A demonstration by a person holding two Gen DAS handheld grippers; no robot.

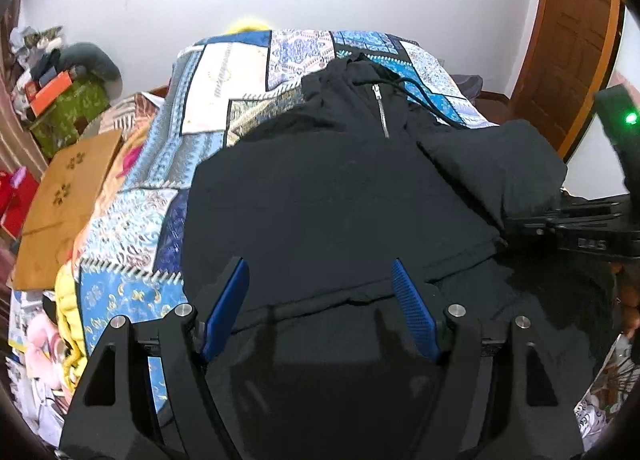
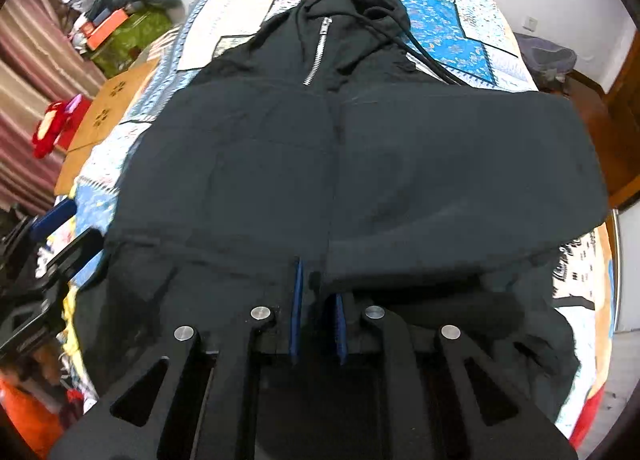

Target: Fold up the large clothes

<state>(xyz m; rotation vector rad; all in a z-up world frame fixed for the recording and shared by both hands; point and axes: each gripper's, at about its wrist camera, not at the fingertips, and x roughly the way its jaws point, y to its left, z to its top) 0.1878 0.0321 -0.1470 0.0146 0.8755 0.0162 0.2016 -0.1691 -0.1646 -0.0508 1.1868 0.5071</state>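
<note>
Hoodie (image 2: 320, 164) hem hides beneath gaping left tool (image 1: 318, 280); right tool (image 2: 318, 292) pinches fabric.

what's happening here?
A person with a gripper in each hand is folding a black hoodie laid face up on a patchwork quilt. The right sleeve is already folded across the chest. The right gripper looks pinched shut on fabric by the sleeve's end. The left gripper hovers open above the hem.
</note>
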